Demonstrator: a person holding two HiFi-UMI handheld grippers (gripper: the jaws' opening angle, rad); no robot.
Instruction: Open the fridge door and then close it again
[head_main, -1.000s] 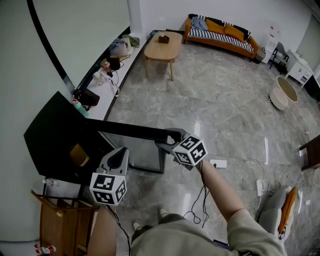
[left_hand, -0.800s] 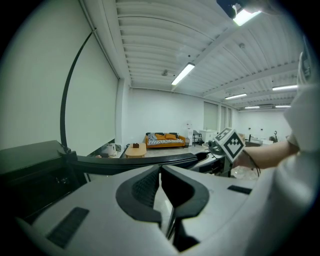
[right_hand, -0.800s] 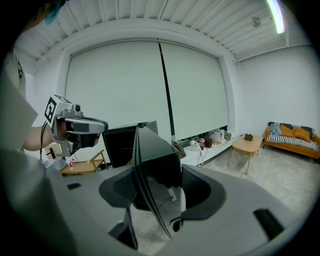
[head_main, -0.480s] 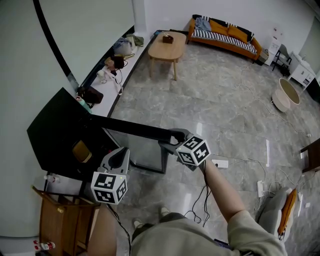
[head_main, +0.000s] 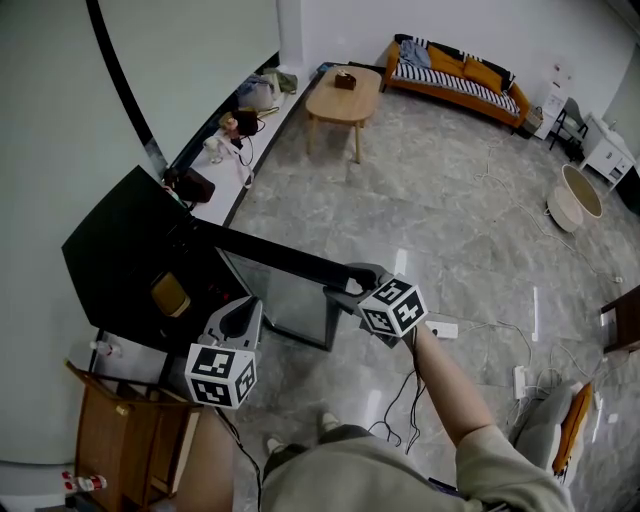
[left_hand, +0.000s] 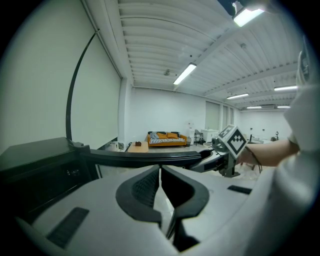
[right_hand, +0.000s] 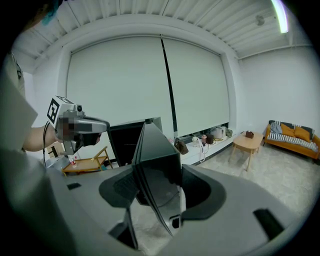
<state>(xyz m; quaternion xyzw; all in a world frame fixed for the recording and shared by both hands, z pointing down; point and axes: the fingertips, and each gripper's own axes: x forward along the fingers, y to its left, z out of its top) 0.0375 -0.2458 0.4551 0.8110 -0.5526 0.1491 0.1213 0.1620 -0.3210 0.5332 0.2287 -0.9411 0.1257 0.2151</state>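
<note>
From the head view the inside of the black box-shaped fridge is too dark to read. The clutter on the white wall ledge is too small to tell apart. In the right gripper view the glossy black fridge door, gripped edge-on by the right gripper, blocks the fridge opening behind it.

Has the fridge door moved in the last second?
Yes, slightly: the door, held at its free end by the right gripper, has swung toward the person relative to the fridge.
</note>
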